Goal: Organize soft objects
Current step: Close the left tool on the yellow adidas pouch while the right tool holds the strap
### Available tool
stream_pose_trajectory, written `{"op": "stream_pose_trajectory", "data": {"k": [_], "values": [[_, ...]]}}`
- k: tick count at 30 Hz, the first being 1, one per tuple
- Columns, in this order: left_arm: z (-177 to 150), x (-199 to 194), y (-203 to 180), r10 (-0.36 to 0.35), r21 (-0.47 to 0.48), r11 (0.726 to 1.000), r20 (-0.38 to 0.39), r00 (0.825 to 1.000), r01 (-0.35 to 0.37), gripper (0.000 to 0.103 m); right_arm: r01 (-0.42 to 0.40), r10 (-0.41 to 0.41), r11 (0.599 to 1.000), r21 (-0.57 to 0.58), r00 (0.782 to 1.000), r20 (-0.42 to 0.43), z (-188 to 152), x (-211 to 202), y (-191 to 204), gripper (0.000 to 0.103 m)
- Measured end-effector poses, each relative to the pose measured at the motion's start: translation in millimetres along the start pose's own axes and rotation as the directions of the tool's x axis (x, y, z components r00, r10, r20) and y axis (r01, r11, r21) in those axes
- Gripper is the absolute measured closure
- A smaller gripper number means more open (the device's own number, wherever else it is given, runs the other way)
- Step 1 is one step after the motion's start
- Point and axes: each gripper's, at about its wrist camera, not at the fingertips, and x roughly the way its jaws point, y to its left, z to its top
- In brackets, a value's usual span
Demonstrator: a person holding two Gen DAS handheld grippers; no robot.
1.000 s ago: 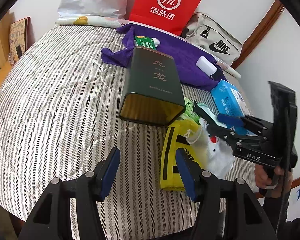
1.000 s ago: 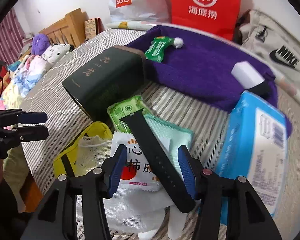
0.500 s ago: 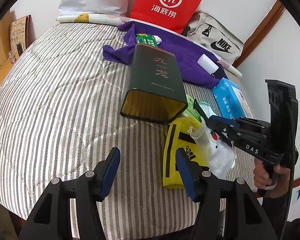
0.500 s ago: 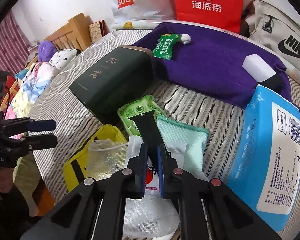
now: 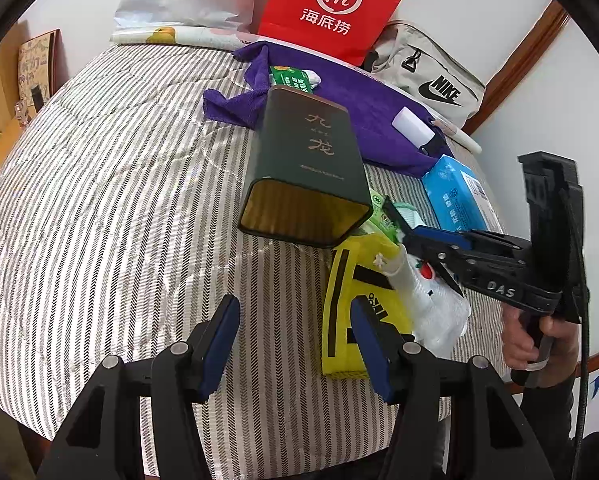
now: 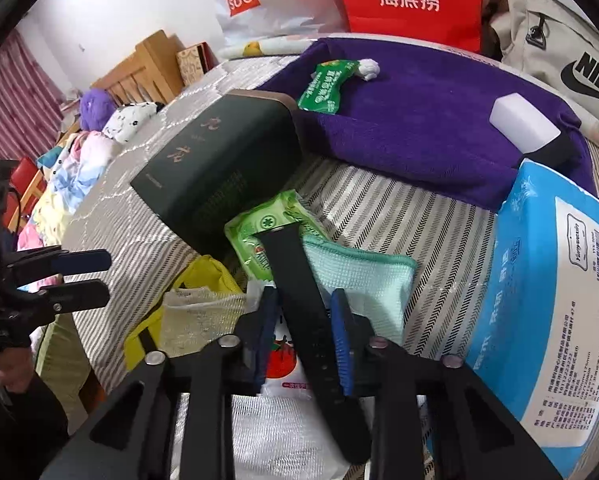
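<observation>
My right gripper is shut on a black strap that lies over a green wipes packet, a mint cloth and a white snack packet. In the left wrist view the right gripper shows with the strap in it. My left gripper is open and empty above the striped bed, beside a yellow bag. A dark green tin lies on its side with its open end facing me.
A purple towel at the back carries a green packet and a white block. A blue tissue pack lies at the right. Red and white shopping bags and a Nike bag line the wall.
My right gripper went from open around the black strap to shut on it, and the strap's end has lifted slightly. The left gripper stayed open and barely moved.
</observation>
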Motion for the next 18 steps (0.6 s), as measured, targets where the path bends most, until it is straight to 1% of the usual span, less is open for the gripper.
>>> {"op": "stream_pose_trajectory", "data": {"k": [1, 4, 6, 14, 18], "values": [[0, 0, 1, 0.000, -0.004, 1.000, 0.001, 1.000, 0.000, 0.048, -0.002, 0.002, 1.000, 0.008, 1.000, 0.007, -1, -4, 1, 0.082], [0, 2, 2, -0.002, -0.007, 1.000, -0.001, 1.000, 0.002, 0.048, -0.031, 0.031, 0.999, 0.016, 0.999, 0.015, -4, -8, 5, 0.083], [-1, 4, 0, -0.001, -0.003, 1.000, -0.005, 1.000, 0.001, 0.048, -0.008, 0.007, 1.000, 0.020, 1.000, 0.013, -6, -7, 8, 0.083], [-5, 8, -7, -0.001, 0.019, 1.000, -0.021, 1.000, 0.002, 0.048, -0.007, 0.002, 0.999, 0.054, 0.996, 0.087, -16, -36, 10, 0.083], [-9, 12, -14, -0.001, 0.052, 0.999, -0.031, 1.000, 0.003, 0.048, -0.007, -0.002, 0.997, 0.074, 0.993, 0.117, -24, -52, 6, 0.083]]}}
